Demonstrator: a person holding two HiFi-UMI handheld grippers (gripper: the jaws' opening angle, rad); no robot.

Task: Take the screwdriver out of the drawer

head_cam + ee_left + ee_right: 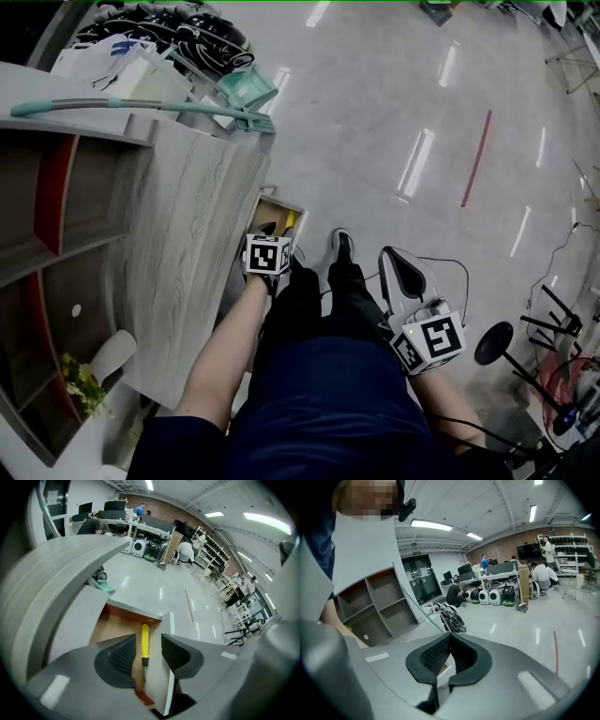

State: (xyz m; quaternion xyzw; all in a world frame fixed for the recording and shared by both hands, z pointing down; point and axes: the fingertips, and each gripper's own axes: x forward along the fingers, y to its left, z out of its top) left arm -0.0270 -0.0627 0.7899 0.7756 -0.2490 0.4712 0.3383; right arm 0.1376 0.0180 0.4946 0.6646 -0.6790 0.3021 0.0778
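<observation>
A yellow-handled screwdriver (145,641) lies in the open wooden drawer (115,627) at the foot of the grey cabinet (192,234). In the left gripper view its handle shows in the gap between the two dark pads, with space on either side. My left gripper (149,639) is open and points steeply down into the drawer (279,202), where a bit of yellow (289,223) shows past its fingers (268,228). My right gripper (390,255) hangs over the floor to the right of the person's legs. Its pads (440,651) meet at the tips with nothing between them.
A teal long-handled tool (141,105) lies across the cabinet top, with bags (178,37) on the floor behind. Open shelves (75,206) face left. The person's legs and shoes (342,246) stand between the grippers. Stands and cables (525,337) lie at the right.
</observation>
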